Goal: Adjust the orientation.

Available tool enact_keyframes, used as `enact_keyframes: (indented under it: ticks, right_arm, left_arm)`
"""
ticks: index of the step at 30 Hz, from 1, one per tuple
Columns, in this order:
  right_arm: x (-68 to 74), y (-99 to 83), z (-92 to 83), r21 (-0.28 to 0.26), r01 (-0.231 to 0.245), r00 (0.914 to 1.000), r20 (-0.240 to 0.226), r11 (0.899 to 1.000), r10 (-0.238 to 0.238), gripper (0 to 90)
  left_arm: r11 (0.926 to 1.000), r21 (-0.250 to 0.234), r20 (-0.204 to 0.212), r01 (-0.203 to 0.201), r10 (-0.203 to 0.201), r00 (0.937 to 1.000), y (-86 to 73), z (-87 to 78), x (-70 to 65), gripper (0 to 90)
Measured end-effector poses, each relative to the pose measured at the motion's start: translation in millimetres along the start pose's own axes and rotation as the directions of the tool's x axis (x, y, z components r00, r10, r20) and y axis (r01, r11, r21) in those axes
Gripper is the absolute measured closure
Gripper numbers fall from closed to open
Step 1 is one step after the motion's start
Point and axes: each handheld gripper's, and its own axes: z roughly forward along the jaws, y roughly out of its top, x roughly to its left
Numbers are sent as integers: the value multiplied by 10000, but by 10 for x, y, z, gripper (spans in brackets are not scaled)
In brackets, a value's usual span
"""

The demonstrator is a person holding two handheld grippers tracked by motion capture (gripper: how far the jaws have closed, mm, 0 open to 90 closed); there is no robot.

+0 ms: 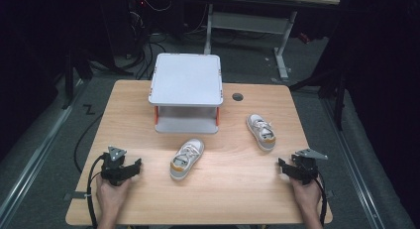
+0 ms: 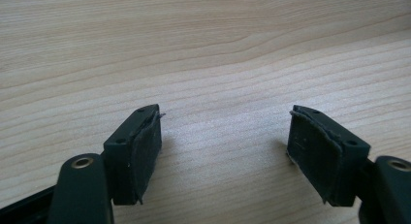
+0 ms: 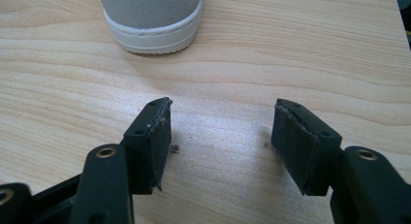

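Two small grey-and-white sneakers on a light wooden table (image 1: 237,189), no brand mark, label or lettering legible on either at this size. Left shoe (image 1: 186,158) near the middle of the high view, laces up, orange patch at the heel end, toe toward the upper right. Right shoe (image 1: 261,131) right of centre, well apart from the first, toe toward the upper left; seen again at the top edge of the right gripper view as a grey fabric end with a white stitched sole rim (image 3: 154,21), ahead of the jaws and not touching them. Grey two-level shelf (image 1: 186,79) with orange posts at the upper middle of the table, top surface blank, no writing. Left gripper (image 1: 130,168) at lower left, held in a hand, jaws spread wide, only bare wood grain between the pads (image 2: 145,151). Right gripper (image 1: 283,168) at lower right, likewise gaping wide and holding nothing, pads (image 3: 160,146) frayed at the edges, crumbs of dark debris on the wood between.
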Motion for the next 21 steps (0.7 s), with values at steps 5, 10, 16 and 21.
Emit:
enact_keyframes:
  ticks: [5, 10, 16, 21]
  right_arm:
    - [0, 0, 0, 1, -4, 10000, 4, 10000, 4, 395]
    - [-3, 1, 1, 2, 10, 10000, 6, 10000, -10, 392]
    - [-3, 1, 1, 6, 7, 10000, 11, 10000, -7, 390]
    - [-4, 1, 1, 11, 5, 10000, 9, 10000, -5, 387]
  left_arm:
    - [10000, 4, 18, -15, 15, 10000, 1, 1, 2, 281]
    - [10000, 20, 63, -67, 67, 10000, 8, 7, 5, 280]
    - [9994, 13, 292, -333, 332, 9990, 2, 1, 7, 282]
    - [9984, 187, 575, -536, 524, 9970, 30, 1, 32, 285]
